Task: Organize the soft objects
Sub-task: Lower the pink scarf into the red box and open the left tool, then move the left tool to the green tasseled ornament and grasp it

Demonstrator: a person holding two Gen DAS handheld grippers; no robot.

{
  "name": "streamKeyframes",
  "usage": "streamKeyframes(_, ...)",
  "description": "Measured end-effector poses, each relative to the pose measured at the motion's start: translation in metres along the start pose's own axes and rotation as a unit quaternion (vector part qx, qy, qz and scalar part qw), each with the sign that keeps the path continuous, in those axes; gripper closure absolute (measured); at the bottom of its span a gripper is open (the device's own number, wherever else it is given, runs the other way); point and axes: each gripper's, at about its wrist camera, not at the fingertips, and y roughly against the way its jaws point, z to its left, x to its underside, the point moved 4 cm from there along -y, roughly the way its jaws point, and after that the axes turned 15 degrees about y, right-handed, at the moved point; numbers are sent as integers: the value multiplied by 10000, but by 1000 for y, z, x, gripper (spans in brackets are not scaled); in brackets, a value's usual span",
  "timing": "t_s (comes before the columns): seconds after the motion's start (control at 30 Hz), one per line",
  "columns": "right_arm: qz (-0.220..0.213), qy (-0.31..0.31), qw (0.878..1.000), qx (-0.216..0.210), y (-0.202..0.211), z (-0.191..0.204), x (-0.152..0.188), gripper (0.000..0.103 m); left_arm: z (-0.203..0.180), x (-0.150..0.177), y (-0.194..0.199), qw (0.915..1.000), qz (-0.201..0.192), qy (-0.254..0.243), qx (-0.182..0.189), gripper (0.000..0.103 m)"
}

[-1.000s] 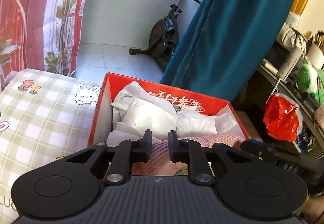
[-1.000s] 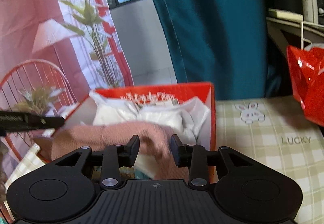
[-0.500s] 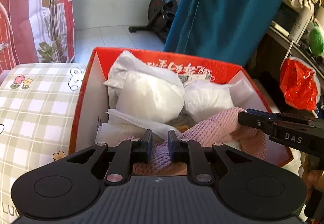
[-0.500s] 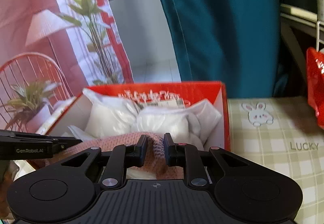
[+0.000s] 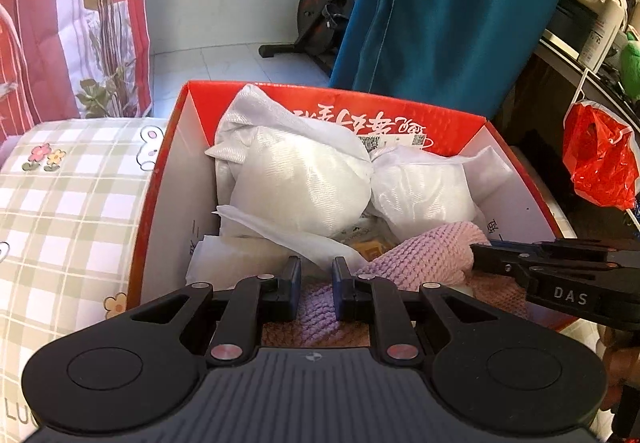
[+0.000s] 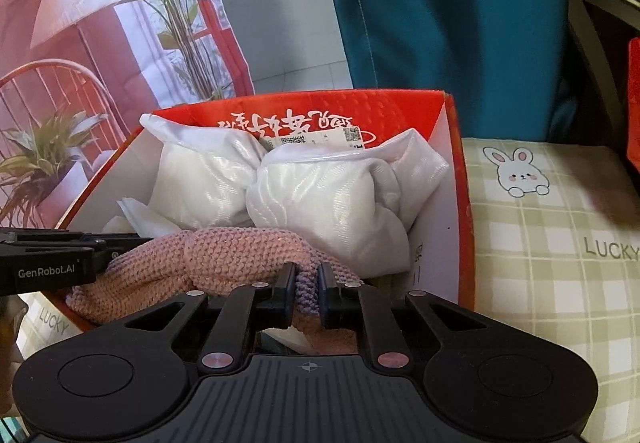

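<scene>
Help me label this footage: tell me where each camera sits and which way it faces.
Left wrist: on the left gripper, looking down into the red box from its left side; the right gripper enters from the right.
Right wrist: on the right gripper, looking into the box from its right side; the left gripper enters from the left.
Shared: the box, white bundles, and pink knitted cloth that both grippers grip.

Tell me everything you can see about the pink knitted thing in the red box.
The pink knitted cloth is chunky yarn, dusty pink shading to lilac, bunched into a loose roll. It lies across the near end of the red box, against the white bundles. The left gripper and right gripper each pinch a fold of it.
</scene>
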Motion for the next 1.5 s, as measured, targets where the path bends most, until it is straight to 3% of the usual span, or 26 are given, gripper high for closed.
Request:
streamKeyframes(0.17,-323,258,9991,101,20,4,-2,80,-5,0,17,9995,-209,-163,-174,84)
streamKeyframes(0.23,-453,450,9978,148,30,5,-3,79,-7,0,25,9991,-305,-202,-208,79)
streamKeyframes(0.3,-541,568,9967,188,41,5,-4,77,-8,-1,35,9985,-441,-235,-239,59)
streamKeyframes(0.37,-664,642,9956,168,52,5,-3,72,-9,0,46,9974,-596,-284,-278,48)
streamKeyframes(0.43,-807,701,9942,138,64,4,-2,64,-11,2,55,9966,-697,-326,-301,43)
streamKeyframes(0.5,-985,773,9921,124,77,5,1,56,-13,7,65,9958,-781,-356,-314,30)
streamKeyframes(0.6,-1218,968,9878,105,94,8,7,52,-18,17,79,9943,-949,-386,-296,16)
streamKeyframes(0.87,-1282,1194,9845,-19,125,9,51,48,-29,62,89,9953,-889,-374,-37,15)
streamKeyframes(1.1,-636,1315,9893,-32,121,12,117,47,-30,99,71,9980,-554,-254,170,15)
streamKeyframes(1.3,-163,1197,9927,62,114,13,167,38,-22,120,57,9994,-278,-63,218,15)
streamKeyframes(1.5,205,1020,9945,104,103,10,193,41,-14,130,51,9995,-124,86,281,18)
